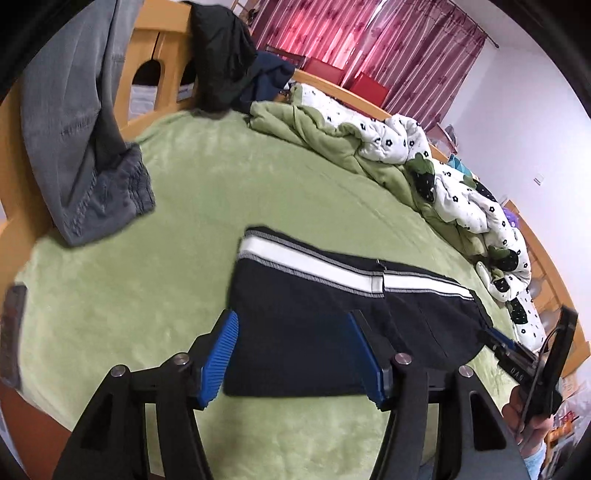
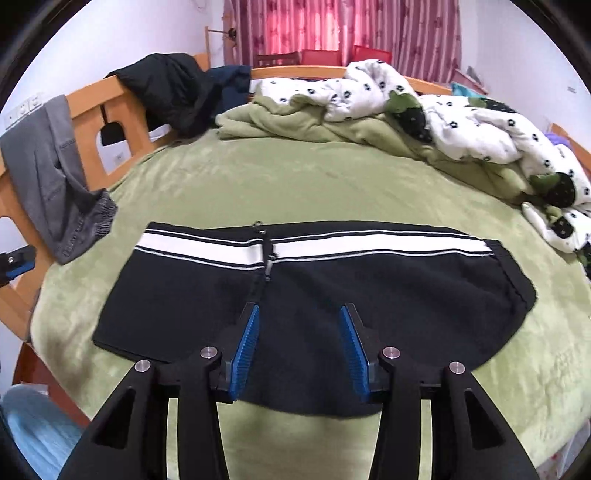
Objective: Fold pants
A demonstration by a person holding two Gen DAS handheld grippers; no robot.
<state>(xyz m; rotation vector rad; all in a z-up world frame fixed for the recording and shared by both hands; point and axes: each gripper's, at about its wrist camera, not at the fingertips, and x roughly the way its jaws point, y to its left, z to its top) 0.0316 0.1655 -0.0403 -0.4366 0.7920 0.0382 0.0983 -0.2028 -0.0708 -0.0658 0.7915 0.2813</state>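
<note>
Black pants (image 2: 314, 295) with a white stripe lie folded flat on the green bed cover, also in the left wrist view (image 1: 325, 332). My left gripper (image 1: 291, 321) is open, its blue pads hovering over the left end of the pants, holding nothing. My right gripper (image 2: 299, 314) is open above the near edge of the pants, empty. The right gripper (image 1: 524, 354) also shows in the left wrist view at the right end of the pants. The tip of the left gripper (image 2: 18, 264) shows at the left edge of the right wrist view.
Grey pants (image 1: 77, 147) hang over the wooden bed frame (image 1: 147, 77) at the left. A black jacket (image 2: 173, 92) lies on the frame at the back. A crumpled green and white quilt (image 2: 443, 118) runs along the back and right of the bed. Red curtains (image 2: 332, 29) hang behind.
</note>
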